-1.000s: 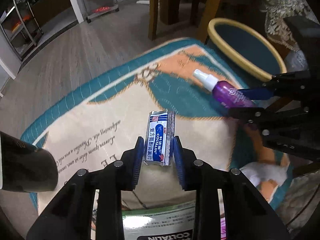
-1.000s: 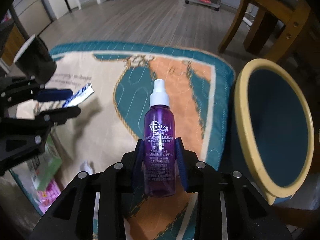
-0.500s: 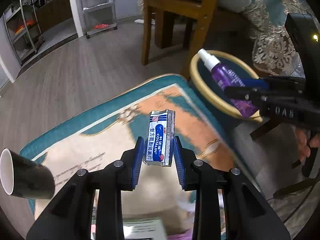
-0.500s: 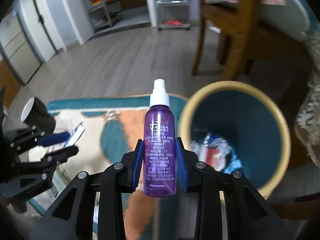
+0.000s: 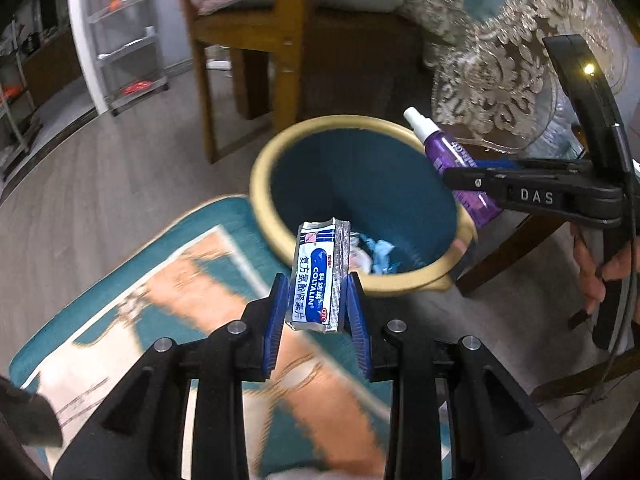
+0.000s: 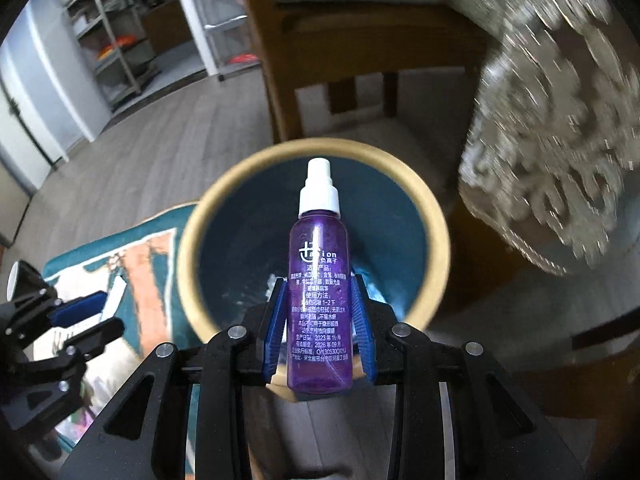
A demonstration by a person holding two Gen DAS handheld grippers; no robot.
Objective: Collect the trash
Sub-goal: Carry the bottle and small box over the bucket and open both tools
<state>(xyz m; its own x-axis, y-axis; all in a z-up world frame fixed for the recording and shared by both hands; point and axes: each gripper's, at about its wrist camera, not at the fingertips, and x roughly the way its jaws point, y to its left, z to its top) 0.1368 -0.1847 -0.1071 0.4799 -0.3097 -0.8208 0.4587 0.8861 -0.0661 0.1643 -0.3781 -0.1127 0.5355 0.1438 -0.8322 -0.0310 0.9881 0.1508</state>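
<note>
Wooden flooring and a patterned rug [image 5: 192, 280] lie below us. Our left gripper [image 5: 316, 300] clenches a pill packet [image 5: 318, 276]; our right gripper [image 6: 320, 320] grasps a purple spray bottle [image 6: 319, 280] over the bin [image 6: 192, 240] at twelve o'clock. We judge releasing comes next.

A wooden chair [image 5: 280, 40] stands behind a patterned rug [image 5: 168, 280].

Dim indoor light, motion-blurred backgrounds, fisheye-warped dark edges.

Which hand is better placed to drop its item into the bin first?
Right, probably. The right gripper holds the bottle directly above the bin opening. The left gripper with its packet seems just short of the near rim.
</note>
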